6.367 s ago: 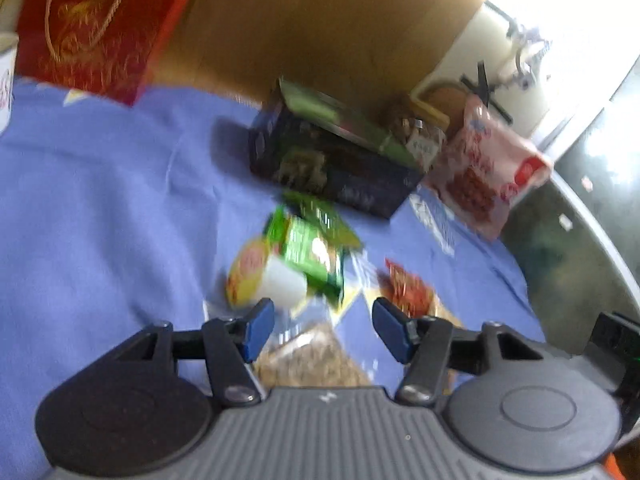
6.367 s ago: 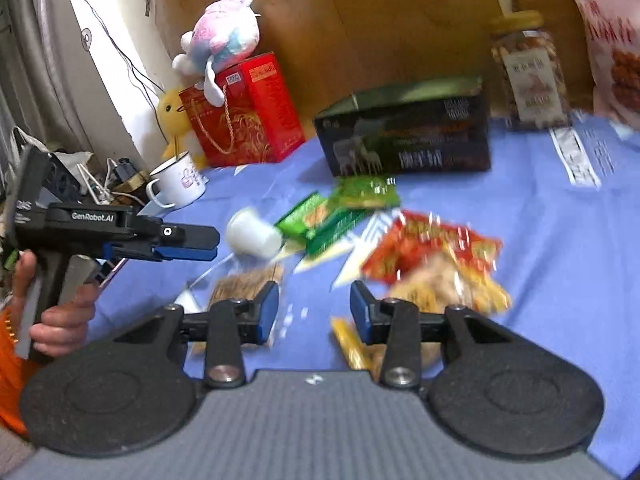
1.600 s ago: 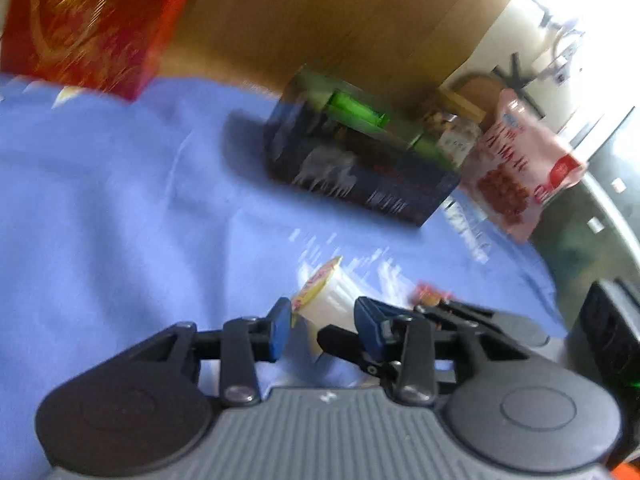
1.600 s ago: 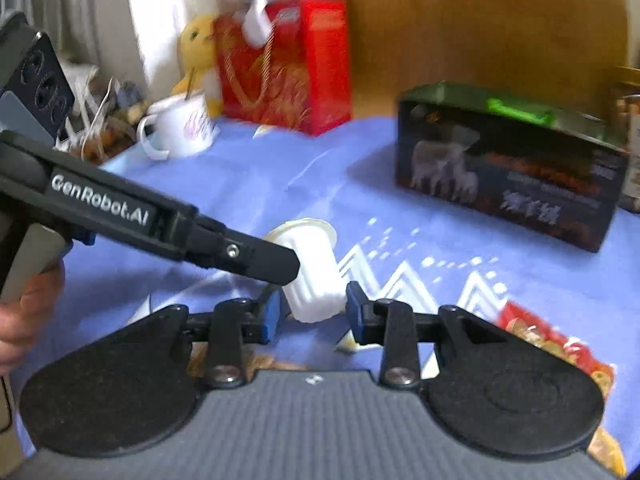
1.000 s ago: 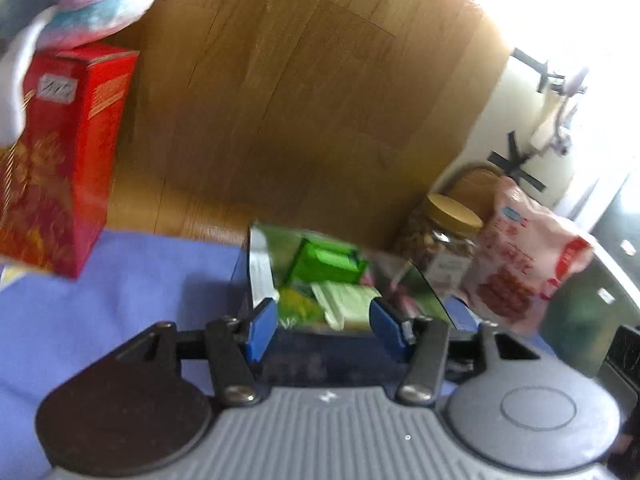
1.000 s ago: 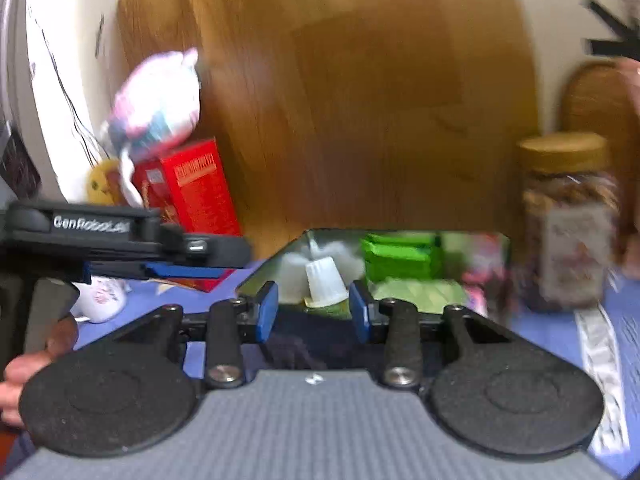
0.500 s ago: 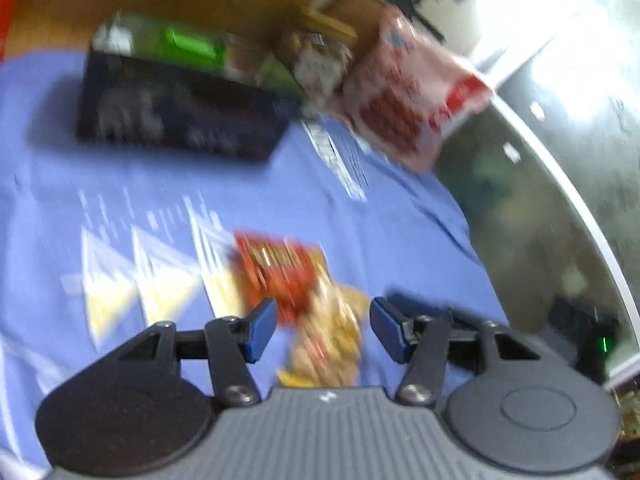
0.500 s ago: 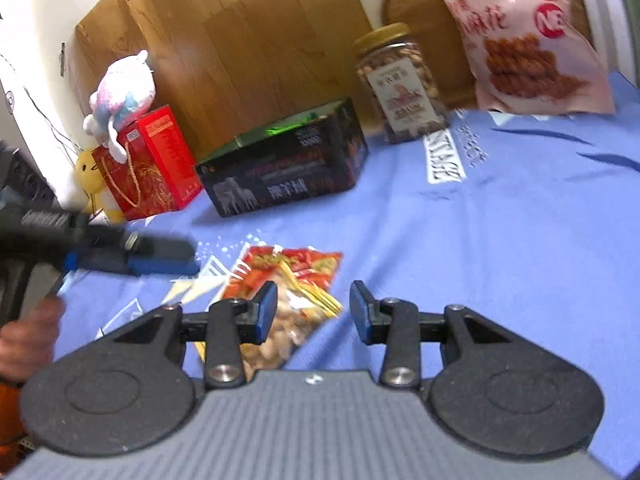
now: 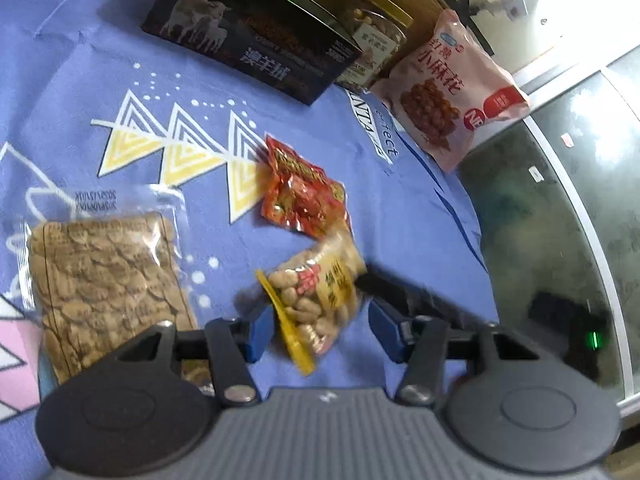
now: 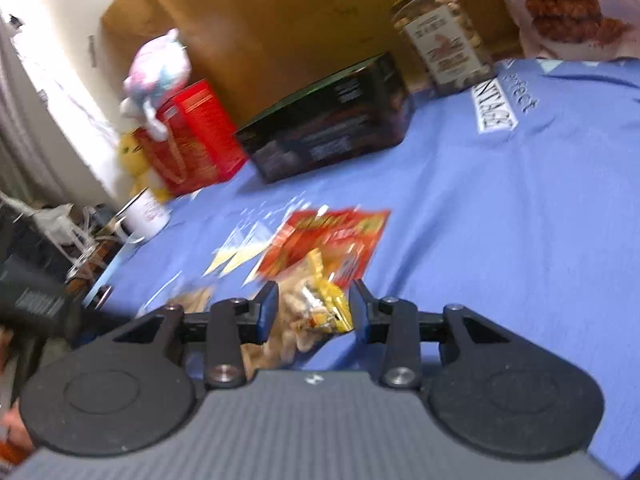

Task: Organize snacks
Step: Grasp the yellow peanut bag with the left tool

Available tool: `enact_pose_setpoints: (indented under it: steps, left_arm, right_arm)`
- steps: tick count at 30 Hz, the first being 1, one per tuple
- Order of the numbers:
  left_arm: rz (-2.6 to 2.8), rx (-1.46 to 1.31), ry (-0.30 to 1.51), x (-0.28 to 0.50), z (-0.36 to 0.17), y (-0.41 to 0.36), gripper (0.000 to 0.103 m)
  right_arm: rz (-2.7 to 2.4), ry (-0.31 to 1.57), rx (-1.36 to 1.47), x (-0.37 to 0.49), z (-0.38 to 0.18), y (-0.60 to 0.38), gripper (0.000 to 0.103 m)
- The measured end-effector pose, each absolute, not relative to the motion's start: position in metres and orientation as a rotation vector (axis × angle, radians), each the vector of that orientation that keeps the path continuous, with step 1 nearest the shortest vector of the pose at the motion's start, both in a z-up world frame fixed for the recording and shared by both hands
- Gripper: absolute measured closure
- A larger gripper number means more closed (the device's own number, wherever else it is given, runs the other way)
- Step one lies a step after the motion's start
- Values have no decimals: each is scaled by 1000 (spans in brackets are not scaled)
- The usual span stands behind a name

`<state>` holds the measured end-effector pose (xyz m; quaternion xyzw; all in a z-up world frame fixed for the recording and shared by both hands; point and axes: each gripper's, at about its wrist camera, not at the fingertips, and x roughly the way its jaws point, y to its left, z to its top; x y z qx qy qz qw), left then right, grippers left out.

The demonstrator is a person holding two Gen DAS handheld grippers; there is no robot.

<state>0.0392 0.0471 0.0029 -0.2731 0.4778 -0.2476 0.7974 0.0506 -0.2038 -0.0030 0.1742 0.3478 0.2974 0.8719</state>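
Observation:
A clear peanut bag [image 9: 316, 292] with a yellow edge lies on the blue cloth, with a red snack packet [image 9: 302, 194] just beyond it. My left gripper [image 9: 320, 330] is open with the near end of the peanut bag between its fingers. My right gripper [image 10: 312, 310] is open too, and the same peanut bag [image 10: 308, 312] sits between its fingers, with the red packet [image 10: 328, 240] behind. A clear pack of brown biscuits [image 9: 108, 280] lies at the left. The dark open box [image 9: 248, 40] stands at the back.
A nut jar [image 10: 440, 36] and a pink snack bag [image 9: 448, 80] stand behind the box. A red gift box with a plush toy [image 10: 188, 136] and a white mug [image 10: 146, 212] are at the far left. The table's glass edge [image 9: 560, 220] is on the right.
Both grippers dropped closer to the peanut bag and now straddle it. The white cup held earlier by the right gripper is no longer in view.

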Motion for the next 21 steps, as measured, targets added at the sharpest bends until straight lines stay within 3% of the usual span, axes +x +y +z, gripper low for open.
enact_pose_setpoints:
  steps: [5,11,14,16,21]
  left_arm:
    - [-525,-543,1009,43,5,47,54]
    - [-516,-418,989,45,12,34,67]
    - [-508,-349,976,44,14,33,76]
    - [-517,-351,973,45,17,35,83]
    - [-570,-374,909,43,41,43,83]
  right_arm:
    - [640,702,288,21,-2,-189,55]
    - [568,605,-17,-1,-3,-150,55]
    - [542,577,-49,-3,-7,-145,60]
    - [523,567,-45,-1,-5,-144,69]
    - [491,502,-7,1,13,-150,70]
